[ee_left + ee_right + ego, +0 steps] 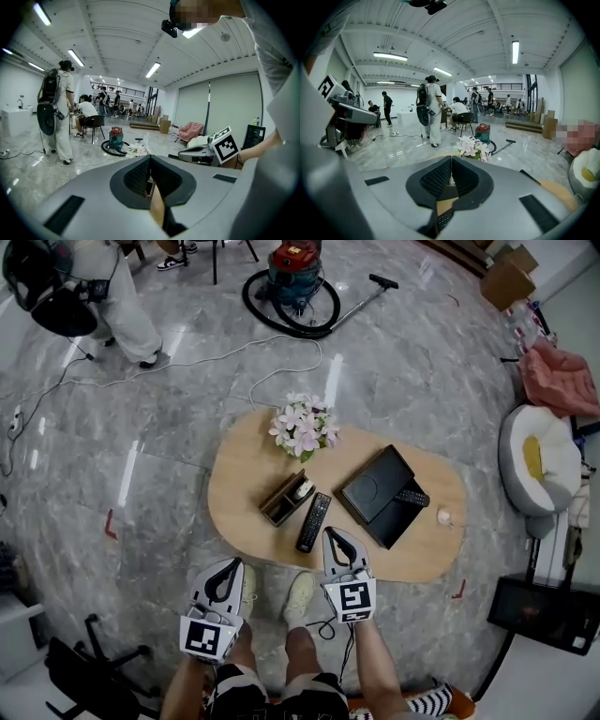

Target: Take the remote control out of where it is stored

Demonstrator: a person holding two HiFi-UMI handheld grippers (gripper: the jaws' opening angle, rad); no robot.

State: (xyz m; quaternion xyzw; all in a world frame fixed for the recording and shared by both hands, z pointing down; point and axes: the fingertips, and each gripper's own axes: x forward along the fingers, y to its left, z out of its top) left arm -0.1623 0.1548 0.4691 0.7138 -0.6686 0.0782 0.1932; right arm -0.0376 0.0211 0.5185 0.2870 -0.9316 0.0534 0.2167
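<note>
Floor: grey marble with an oval wooden surface standing on it, directly ahead of you.
Surface holds: flowers at the far edge, a small wooden holder, and a black box to the right of it.
Remote control: lies flat on the surface just beside the wooden holder and outside it, right in front of your right-hand tool.
Second remote: a dark, button-faced bar at the black box's right corner; it looks to be resting in the box.
Left gripper: jaws closed together on nothing, off the near edge of the surface.
Right gripper: jaws closed and empty, with the tip over the near edge and almost above the loose remote.
Step in hand: probably the approach. Nothing is gripped, and the boxed remote seems to be the one still stored.
Next move: open your right jaws, carry them across to the box, straddle the remote's narrow width, close, then lift it clear.
</note>
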